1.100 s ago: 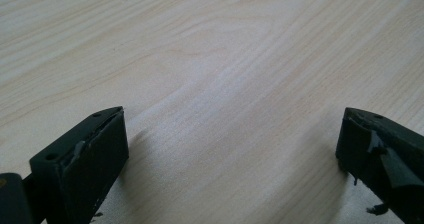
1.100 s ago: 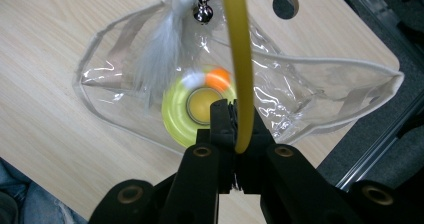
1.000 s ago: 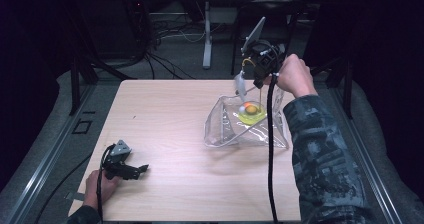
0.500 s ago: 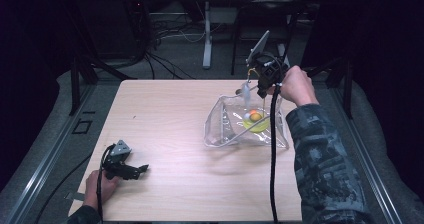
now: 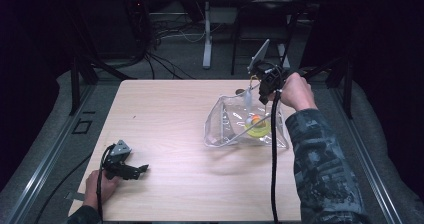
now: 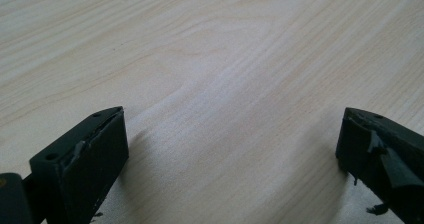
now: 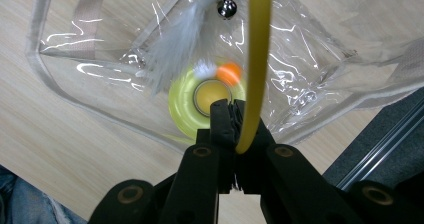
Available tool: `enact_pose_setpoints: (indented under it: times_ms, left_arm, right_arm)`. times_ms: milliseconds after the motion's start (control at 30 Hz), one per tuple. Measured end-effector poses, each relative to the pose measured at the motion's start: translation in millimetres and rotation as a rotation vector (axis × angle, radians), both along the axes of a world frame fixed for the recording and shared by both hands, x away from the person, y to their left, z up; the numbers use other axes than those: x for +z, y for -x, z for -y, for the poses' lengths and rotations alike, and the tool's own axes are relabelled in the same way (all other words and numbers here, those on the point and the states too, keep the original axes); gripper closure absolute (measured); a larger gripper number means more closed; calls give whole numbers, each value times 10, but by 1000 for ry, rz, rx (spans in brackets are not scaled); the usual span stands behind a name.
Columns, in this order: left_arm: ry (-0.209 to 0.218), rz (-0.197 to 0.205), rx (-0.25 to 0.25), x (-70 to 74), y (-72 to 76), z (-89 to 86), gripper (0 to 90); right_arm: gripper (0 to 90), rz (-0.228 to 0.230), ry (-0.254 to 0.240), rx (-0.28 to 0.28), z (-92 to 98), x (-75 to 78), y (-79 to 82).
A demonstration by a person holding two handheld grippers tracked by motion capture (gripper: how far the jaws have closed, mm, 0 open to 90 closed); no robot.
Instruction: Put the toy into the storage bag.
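Yellow and thin, a bendy wand (image 7: 255, 64) is sitting pinched between the closed jaws of the right gripper (image 7: 234, 115) in the right gripper view, with a white feather (image 7: 180, 44) and a small silver bell (image 7: 228, 6) dangling at the top of the frame. Below them, a clear plastic pouch (image 5: 222, 119) is holding a yellow ring toy (image 7: 186, 101) and an orange ball (image 7: 229, 74); the high view places it right of centre on the pale wood table (image 5: 165, 114). At lower left, the left gripper (image 5: 142, 168) is resting with jaws wide apart, gripping nothing.
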State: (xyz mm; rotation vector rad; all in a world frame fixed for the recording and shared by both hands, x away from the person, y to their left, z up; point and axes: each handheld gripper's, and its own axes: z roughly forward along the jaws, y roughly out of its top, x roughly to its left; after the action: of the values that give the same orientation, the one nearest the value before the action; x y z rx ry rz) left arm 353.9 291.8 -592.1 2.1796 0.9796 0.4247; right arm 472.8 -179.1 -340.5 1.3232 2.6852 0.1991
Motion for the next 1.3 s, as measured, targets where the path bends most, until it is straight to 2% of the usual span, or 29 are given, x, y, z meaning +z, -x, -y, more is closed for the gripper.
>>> enact_pose_setpoints:
  times_ms: [233,467,667,967,1067,1133,1167,1233,1300]
  left_arm:
    - [0,0,0,0,0,0,4]
    - [-1,0,-2,0,-1,-1,4]
    - [0,-5,-2,3,0,-2,4]
    - [-1,1,-1,0,-1,-1,4]
    - [-1,0,-1,0,-1,-1,4]
    - [-2,0,-2,1,-1,-1,4]
    - [-1,1,-1,0,-1,-1,4]
    - [-1,1,-1,0,-1,-1,4]
    - [-1,2,0,-1,-1,0,4]
  right_arm:
    - [877,-6,29,-9,19,-87,-11]
    - [877,-13,36,-14,24,-170,-19]
    - [877,-31,62,-17,-2,-289,-42]
    - [876,-29,80,-35,-7,-317,-60]
    - [875,-39,73,-41,-3,-338,-63]
    - [875,-55,84,-33,0,-348,-68]
    - [874,-59,77,-46,2,-405,-69]
    - [872,-76,93,-43,16,-443,-87]
    - [869,-74,85,-49,19,-481,-84]
